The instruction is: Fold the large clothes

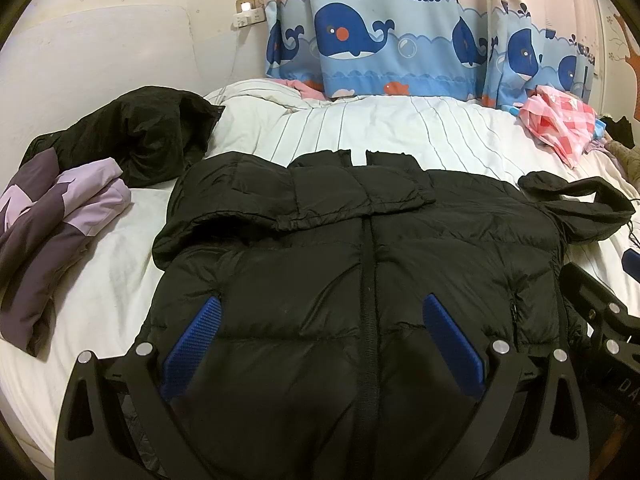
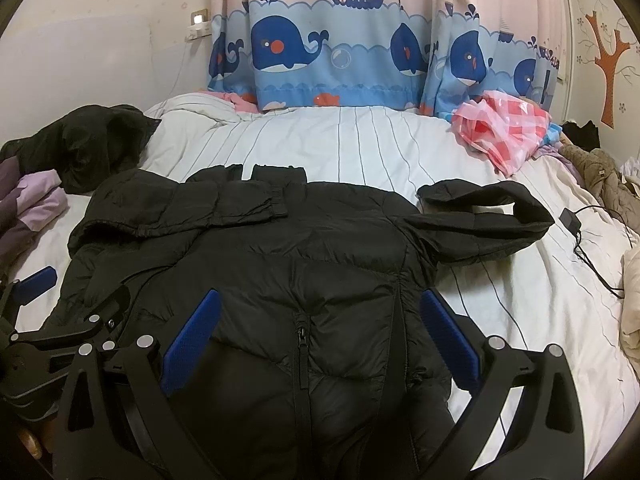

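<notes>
Black puffer jacket [image 1: 360,264] lies front-up and zipped on the bed [image 1: 420,132], collar toward the whale curtain [image 1: 380,36]. One sleeve is folded across the chest; the other sleeve [image 2: 488,216] loops out onto the striped sheet.

Left hand-held gripper [image 1: 324,320]: jaws spread wide, blue pads [image 1: 196,344] above the lower jacket front on either side of the zip, nothing clamped. Contact with the fabric cannot be told.

Right hand-held gripper [image 2: 320,316]: jaws likewise wide, over the jacket's side by the pocket zip, holding nothing.

Purple garment [image 1: 52,216] and another black jacket [image 1: 136,132] lie near the headboard side; pink checked bag [image 2: 504,128] near the curtain.
</notes>
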`<control>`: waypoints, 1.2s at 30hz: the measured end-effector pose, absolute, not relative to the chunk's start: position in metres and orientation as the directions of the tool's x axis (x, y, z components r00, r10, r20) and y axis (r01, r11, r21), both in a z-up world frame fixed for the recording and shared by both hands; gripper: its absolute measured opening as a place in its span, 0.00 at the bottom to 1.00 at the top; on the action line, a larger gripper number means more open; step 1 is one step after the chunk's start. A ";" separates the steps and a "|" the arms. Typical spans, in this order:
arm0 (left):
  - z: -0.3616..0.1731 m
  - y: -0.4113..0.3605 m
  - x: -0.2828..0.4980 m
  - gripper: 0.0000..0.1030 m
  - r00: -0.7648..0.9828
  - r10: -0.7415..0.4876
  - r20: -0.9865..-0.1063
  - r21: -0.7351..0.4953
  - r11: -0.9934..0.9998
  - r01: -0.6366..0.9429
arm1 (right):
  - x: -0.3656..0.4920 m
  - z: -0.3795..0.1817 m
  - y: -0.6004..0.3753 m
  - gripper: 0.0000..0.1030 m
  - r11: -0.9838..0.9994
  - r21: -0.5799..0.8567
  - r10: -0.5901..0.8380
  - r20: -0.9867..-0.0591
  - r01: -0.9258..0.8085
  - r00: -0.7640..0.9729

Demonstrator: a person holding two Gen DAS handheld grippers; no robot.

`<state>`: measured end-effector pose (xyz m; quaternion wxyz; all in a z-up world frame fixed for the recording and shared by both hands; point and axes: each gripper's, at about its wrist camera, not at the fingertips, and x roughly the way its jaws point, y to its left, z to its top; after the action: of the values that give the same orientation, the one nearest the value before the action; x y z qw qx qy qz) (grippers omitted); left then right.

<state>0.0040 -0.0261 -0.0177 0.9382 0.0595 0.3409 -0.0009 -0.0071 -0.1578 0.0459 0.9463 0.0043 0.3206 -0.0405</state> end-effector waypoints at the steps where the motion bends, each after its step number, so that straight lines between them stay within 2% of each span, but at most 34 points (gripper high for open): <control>1: -0.018 -0.026 0.004 0.94 0.768 0.039 -0.640 0.112 0.993 0.042 | -0.007 0.046 -0.158 0.93 0.997 -0.017 -0.074 -0.608 0.080 0.790; 24: -0.020 -0.031 0.002 0.94 0.761 0.036 -0.648 0.101 0.994 0.039 | -0.005 0.043 -0.162 0.93 0.996 0.023 -0.053 -0.591 0.083 0.805; 30: -0.020 -0.032 0.006 0.94 0.756 0.036 -0.653 0.099 0.994 0.038 | -0.001 0.040 -0.167 0.93 0.992 0.103 0.002 -0.587 0.072 0.810; 33: -0.020 -0.030 0.009 0.94 0.754 0.033 -0.657 0.091 0.995 0.036 | 0.000 0.041 -0.165 0.93 0.997 0.059 -0.008 -0.602 0.054 0.799; 36: -0.021 -0.028 0.014 0.94 0.749 0.033 -0.661 0.087 0.996 0.033 | 0.001 0.060 -0.180 0.93 0.994 -0.045 -0.111 -0.531 0.103 0.840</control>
<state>0.0136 -0.0278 -0.0206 0.9341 0.0463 0.3539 0.0001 0.0008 -0.1803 0.0598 0.9591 -0.0072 0.2773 -0.0559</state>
